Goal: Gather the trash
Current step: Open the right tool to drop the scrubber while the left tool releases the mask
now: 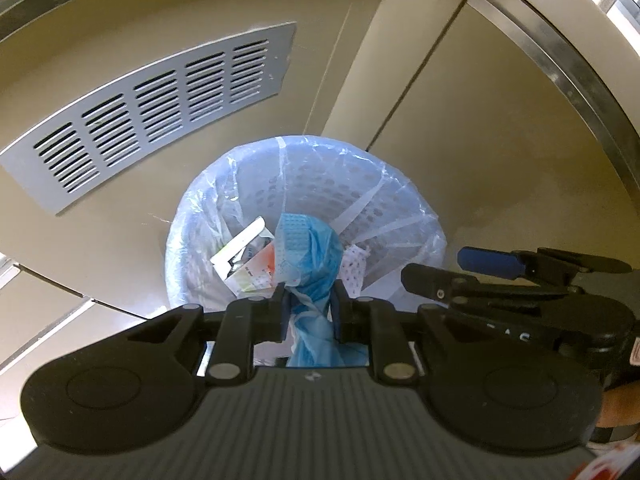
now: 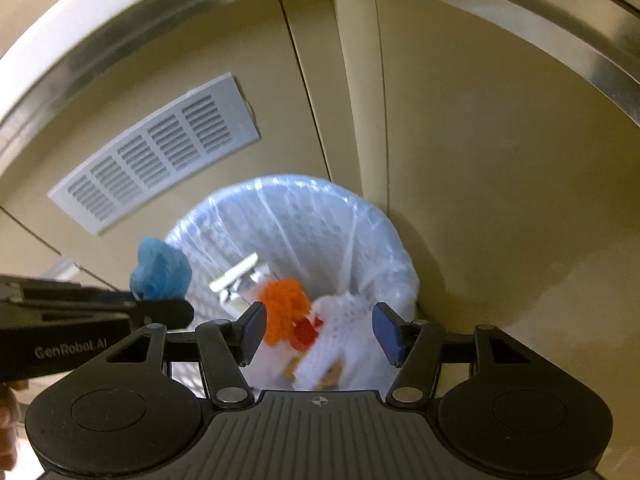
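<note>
Beige cabinet panels fill the background, trimmed along the top with a brushed metal strip under a pale counter edge. At ten o'clock on the panel sits a grey louvred vent, flat, with rows of narrow slots.

Below it, at the centre of both views, stands your trash bin: a round perforated plastic basket lined with a thin, crinkled, clear bag. Inside, at nine o'clock, lies a white folded wrapper among printed paper scraps; at three o'clock in the left wrist view rests a white piece with small red dots.

Your left gripper is clamped tight on a crumpled blue plastic wad, soft and filmy, with an embossed dotted patch on one face. The wad sticks up past the fingertips, over the bin's near rim. In the right wrist view it shows at nine o'clock, just beside the liner.

Your right gripper has its blue-padded jaws standing well apart, touching nothing. Between them, over the bin's mouth, you see a blurred cluster: a fuzzy orange piece, a small red piece and white dotted paper. Whether it is falling or resting you cannot tell.

White lettering on the left gripper's side reads "GenRobot.AI".
</note>
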The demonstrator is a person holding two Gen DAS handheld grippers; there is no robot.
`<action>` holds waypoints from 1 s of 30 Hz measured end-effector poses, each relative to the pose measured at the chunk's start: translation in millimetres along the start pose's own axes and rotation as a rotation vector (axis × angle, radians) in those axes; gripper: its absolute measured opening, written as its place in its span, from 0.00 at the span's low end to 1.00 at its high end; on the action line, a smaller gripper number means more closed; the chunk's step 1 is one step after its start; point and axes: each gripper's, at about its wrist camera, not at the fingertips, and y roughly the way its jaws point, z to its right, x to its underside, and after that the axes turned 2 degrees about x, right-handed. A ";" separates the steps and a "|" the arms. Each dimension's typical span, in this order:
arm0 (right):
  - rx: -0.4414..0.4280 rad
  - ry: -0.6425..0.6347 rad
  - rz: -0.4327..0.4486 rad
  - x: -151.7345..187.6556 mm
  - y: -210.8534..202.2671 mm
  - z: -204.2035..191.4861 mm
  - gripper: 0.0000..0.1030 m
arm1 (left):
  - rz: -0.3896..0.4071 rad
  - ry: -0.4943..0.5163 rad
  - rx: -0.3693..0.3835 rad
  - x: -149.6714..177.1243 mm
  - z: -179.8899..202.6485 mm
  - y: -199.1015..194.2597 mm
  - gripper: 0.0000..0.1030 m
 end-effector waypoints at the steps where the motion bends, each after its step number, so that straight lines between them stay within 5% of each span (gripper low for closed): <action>1: -0.001 0.003 0.001 1.1 -1.0 1.0 0.57 | -0.002 0.000 0.004 0.1 0.3 0.6 0.18; 10: 0.005 0.023 -0.013 5.7 -5.9 5.2 0.57 | -0.016 -0.009 0.011 0.6 3.2 1.1 0.47; 30: -0.053 -0.026 0.008 3.4 -31.1 -11.0 0.57 | 0.029 -0.032 -0.065 4.3 7.5 -33.6 0.47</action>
